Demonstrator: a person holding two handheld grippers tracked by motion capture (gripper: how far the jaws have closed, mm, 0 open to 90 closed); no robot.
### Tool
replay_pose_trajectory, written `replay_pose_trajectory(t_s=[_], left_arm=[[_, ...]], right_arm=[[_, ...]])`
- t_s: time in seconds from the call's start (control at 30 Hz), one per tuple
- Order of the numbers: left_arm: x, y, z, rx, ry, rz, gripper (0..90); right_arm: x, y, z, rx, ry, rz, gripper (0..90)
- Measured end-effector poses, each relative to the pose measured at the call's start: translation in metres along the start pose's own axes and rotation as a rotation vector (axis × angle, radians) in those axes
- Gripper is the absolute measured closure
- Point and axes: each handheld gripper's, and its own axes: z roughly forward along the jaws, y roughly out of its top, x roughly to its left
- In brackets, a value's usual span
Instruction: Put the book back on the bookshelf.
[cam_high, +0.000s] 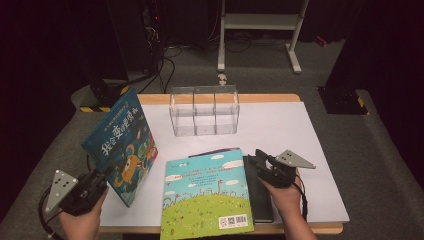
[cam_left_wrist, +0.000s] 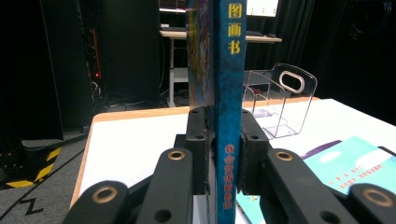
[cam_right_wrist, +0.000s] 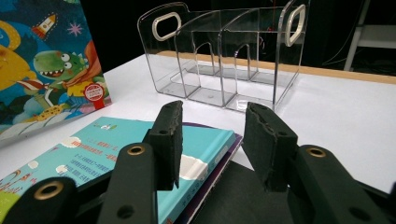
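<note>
Holding the blue book (cam_left_wrist: 229, 116) upright, the left gripper (cam_left_wrist: 223, 140) has its jaws clamped on the spine. The right gripper (cam_right_wrist: 212, 140) stands with jaws apart, empty. Step judged: shelving; next, carry it ahead into the clear rack (cam_left_wrist: 280, 105).

My high view sits above the near edge of the white table (cam_high: 280, 130), looking forward and down, far enough to take in the whole top. My left gripper view rides low at about eight o'clock, facing twelve to one, pressed close against the blue book's spine (cam_left_wrist: 229, 107). My right gripper view sits at about four o'clock, facing eleven, low and near the teal book (cam_right_wrist: 116, 149). All three share the clear acrylic organizer (cam_high: 204, 111) at twelve o'clock.
</note>
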Motion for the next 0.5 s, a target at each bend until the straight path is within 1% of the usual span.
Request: replay_pose_trajectory(t_s=[0.13,0.2,0.27,0.3,0.33,0.37,0.43,0.5], left_arm=[[0.002,-0.001,0.004,0.007,0.010,0.003,77.0],[0.002,-0.002,0.006,-0.001,0.014,-0.005,77.1],[0.001,-0.002,0.007,-0.001,0.013,-0.002,77.1],[0.001,-0.003,0.009,0.003,0.011,0.008,77.1],[0.000,-0.004,0.010,0.004,0.010,0.007,76.9],[0.000,-0.005,0.011,0.013,0.011,0.019,76.7],[-0.001,-0.007,0.014,0.014,0.014,0.026,75.8],[-0.002,-0.010,0.018,0.018,0.025,0.044,74.8]], right_arm=[[0.000,-0.001,-0.002,0.002,-0.004,-0.003,56.9],[0.000,-0.002,-0.003,0.002,-0.007,-0.002,57.0],[-0.001,-0.002,-0.004,0.002,-0.010,0.000,57.0],[-0.001,-0.003,-0.005,0.002,-0.012,0.000,57.0],[-0.001,-0.003,-0.006,0.003,-0.014,0.001,57.0],[-0.001,-0.003,-0.006,0.003,-0.015,0.000,57.0],[-0.001,-0.004,-0.008,0.003,-0.017,0.000,57.0],[-0.001,-0.004,-0.008,0.004,-0.018,-0.002,57.0]])
